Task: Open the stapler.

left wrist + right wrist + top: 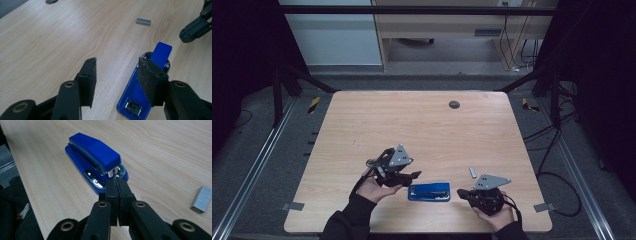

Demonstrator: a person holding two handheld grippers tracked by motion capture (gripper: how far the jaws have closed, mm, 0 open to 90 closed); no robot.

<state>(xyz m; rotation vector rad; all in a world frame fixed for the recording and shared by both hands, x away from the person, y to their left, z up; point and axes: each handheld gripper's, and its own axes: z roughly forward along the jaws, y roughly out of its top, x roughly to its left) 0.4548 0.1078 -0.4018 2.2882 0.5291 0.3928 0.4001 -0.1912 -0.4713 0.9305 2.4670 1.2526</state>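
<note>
Closed right gripper [117, 182] (touching blue stapler [96, 157])

Stapler [95, 157] blue (chrome trim); staple block [201, 200] grey; table [412, 125] light woodgrain.

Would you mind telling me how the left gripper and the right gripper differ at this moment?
The left gripper stands open, its jaws wide apart, while the right gripper is shut, pads pressed together with nothing between them. The left hangs over the blue stapler's rear end; the right points its tips at the stapler's front end. Both are black and hand-held.
</note>
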